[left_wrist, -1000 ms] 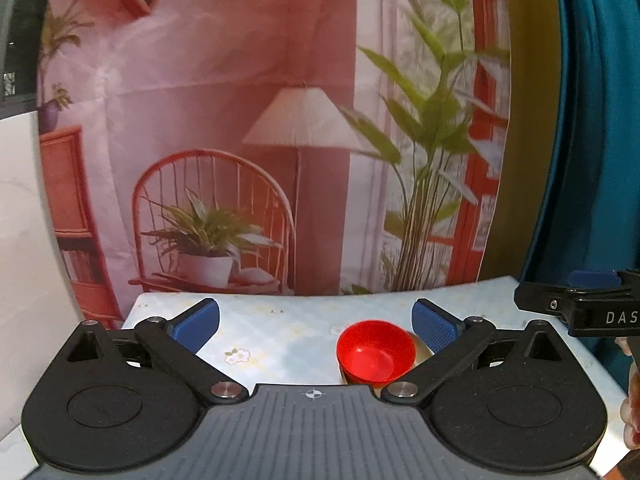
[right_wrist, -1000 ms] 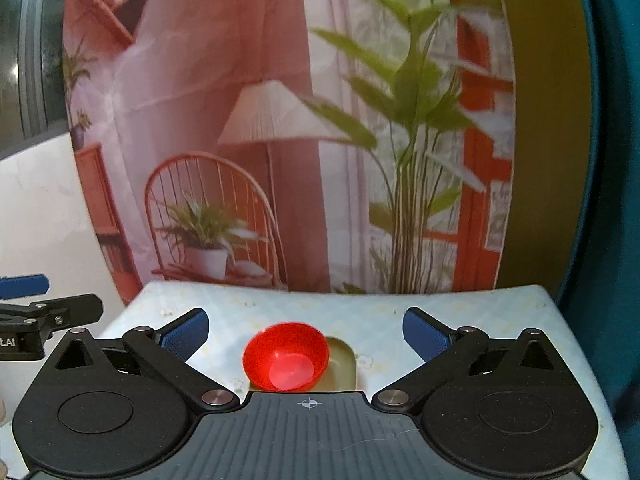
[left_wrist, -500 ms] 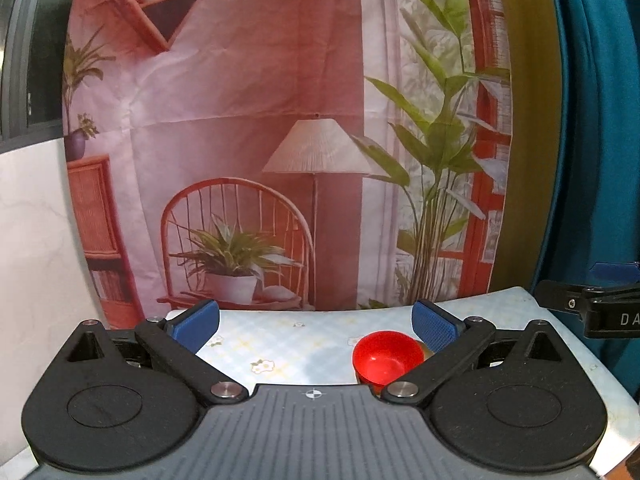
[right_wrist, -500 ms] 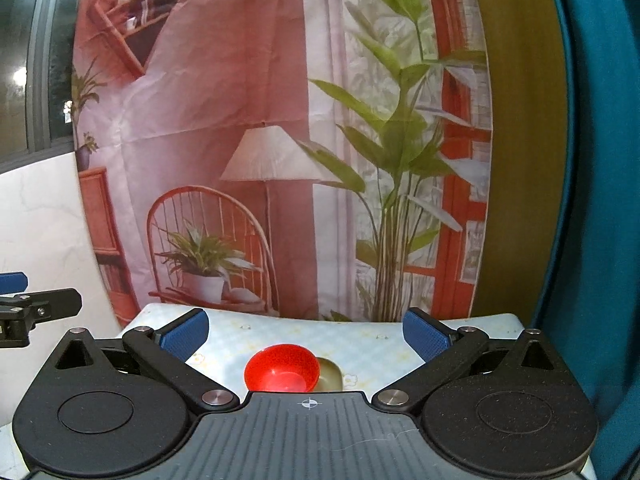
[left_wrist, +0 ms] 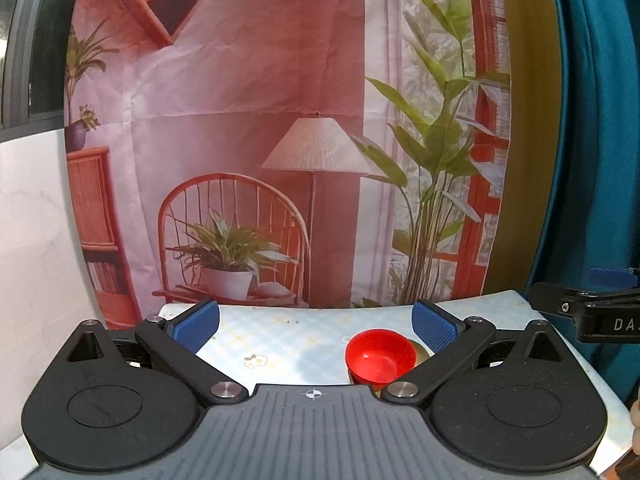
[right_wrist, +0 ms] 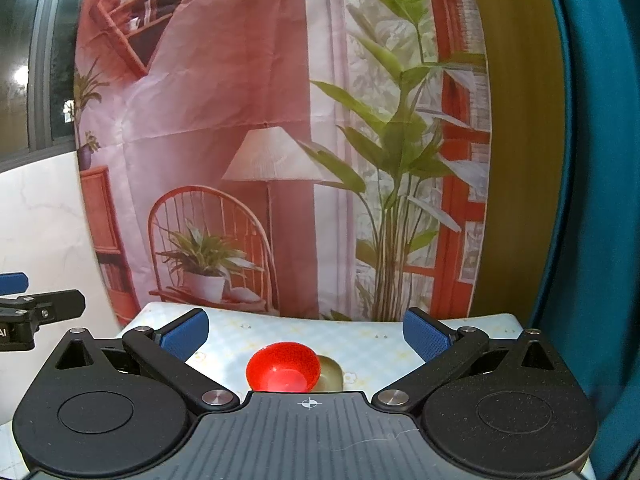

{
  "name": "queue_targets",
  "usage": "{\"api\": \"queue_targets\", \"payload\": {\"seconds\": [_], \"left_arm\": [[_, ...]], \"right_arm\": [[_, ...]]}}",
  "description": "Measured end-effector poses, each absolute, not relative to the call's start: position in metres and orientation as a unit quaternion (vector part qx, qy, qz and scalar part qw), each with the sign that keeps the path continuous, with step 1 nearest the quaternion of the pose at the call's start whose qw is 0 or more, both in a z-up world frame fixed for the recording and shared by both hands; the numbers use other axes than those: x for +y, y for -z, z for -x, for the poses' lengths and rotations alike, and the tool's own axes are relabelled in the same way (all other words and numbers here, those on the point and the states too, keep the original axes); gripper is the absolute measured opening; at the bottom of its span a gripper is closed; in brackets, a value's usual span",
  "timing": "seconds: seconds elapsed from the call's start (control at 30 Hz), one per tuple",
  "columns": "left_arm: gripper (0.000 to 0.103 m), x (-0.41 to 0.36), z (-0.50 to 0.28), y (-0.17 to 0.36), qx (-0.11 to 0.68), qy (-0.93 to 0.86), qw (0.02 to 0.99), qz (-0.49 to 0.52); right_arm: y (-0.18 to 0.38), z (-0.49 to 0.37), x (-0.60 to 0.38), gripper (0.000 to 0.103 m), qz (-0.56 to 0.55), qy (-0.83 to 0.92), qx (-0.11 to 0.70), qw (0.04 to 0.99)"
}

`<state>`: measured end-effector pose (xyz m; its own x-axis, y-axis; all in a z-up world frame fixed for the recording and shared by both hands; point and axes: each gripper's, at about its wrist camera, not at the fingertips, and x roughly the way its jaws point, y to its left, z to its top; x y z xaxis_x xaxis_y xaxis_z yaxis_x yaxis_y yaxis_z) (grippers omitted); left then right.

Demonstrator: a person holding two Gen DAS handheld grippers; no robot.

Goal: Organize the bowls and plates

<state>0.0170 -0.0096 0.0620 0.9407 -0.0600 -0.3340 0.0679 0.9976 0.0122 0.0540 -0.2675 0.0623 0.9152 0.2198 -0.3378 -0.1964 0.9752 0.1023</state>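
A small red bowl point(left_wrist: 379, 356) sits on the flowered table, resting on a pale olive plate point(left_wrist: 421, 352) that peeks out behind it. It also shows in the right wrist view point(right_wrist: 284, 366) with the plate point(right_wrist: 330, 370) to its right. My left gripper point(left_wrist: 316, 320) is open and empty, held back from the bowl, which lies toward its right finger. My right gripper point(right_wrist: 306, 328) is open and empty, with the bowl low between its fingers.
The table point(left_wrist: 280, 344) has a light checked cloth with small flowers. A printed backdrop point(left_wrist: 280, 140) hangs at its far edge, a teal curtain point(left_wrist: 600, 120) at the right. The right gripper's side point(left_wrist: 592, 312) shows at the left view's right edge.
Both grippers have pulled back and tilted up, so the bowl looks smaller and lower in both views. Bowl and plate have not moved.
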Motion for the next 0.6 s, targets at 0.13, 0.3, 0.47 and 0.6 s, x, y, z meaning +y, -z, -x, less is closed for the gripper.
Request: {"api": "queue_targets", "payload": {"seconds": [0.13, 0.3, 0.47, 0.6], "left_arm": [[0.103, -0.0088, -0.0151, -0.0611, 0.169, 0.031, 0.985, -0.011], [0.103, -0.0080, -0.0149, -0.0606, 0.168, 0.030, 0.985, -0.011], [0.103, -0.0071, -0.0146, -0.0601, 0.164, 0.027, 0.986, -0.011], [0.103, -0.0071, -0.0128, -0.0605, 0.157, 0.023, 0.987, -0.016]], "right_arm": [[-0.0626, -0.0517, -0.2668, 0.103, -0.027, -0.104, 0.173, 0.979], [-0.0646, -0.0492, -0.2651, 0.103, -0.028, -0.106, 0.171, 0.979], [-0.0644, -0.0492, -0.2667, 0.103, -0.029, -0.101, 0.172, 0.979], [-0.0637, -0.0493, -0.2686, 0.103, -0.036, -0.100, 0.172, 0.979]]}}
